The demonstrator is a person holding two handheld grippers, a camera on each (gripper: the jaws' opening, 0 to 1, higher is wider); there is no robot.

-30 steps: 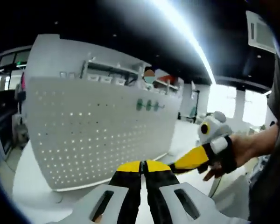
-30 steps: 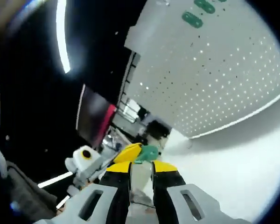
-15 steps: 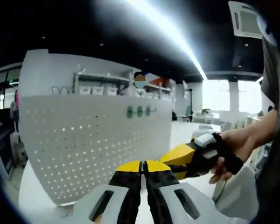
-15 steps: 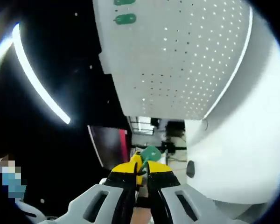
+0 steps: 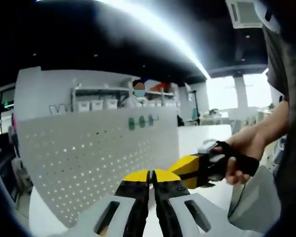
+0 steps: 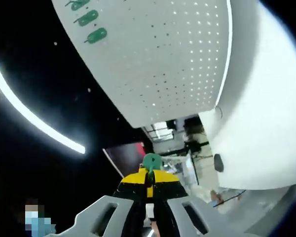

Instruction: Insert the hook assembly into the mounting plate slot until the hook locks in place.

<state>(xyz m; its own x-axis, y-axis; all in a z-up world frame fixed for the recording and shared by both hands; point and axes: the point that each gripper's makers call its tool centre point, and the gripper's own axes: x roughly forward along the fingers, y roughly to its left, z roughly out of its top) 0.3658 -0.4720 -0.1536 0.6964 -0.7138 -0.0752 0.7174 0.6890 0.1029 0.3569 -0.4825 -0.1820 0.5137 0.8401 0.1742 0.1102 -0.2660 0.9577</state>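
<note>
Green hook pinched, pegboard well ahead.
My right gripper [image 6: 149, 178] clamps the green hook [image 6: 151, 162]; the pegboard [image 6: 172, 54] edge lies well beyond its fingers. My left gripper [image 5: 151, 174] is closed, holding nothing.

A ceiling light strip [image 5: 158, 29] glares white against a dark ceiling. Windows [image 5: 227, 91] blow out. Fisheye bending curves the pegboard [image 6: 163, 54]; edges blur.

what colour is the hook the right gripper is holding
Green. The hook sticks up from the right gripper, clearest in the right gripper view.
</note>
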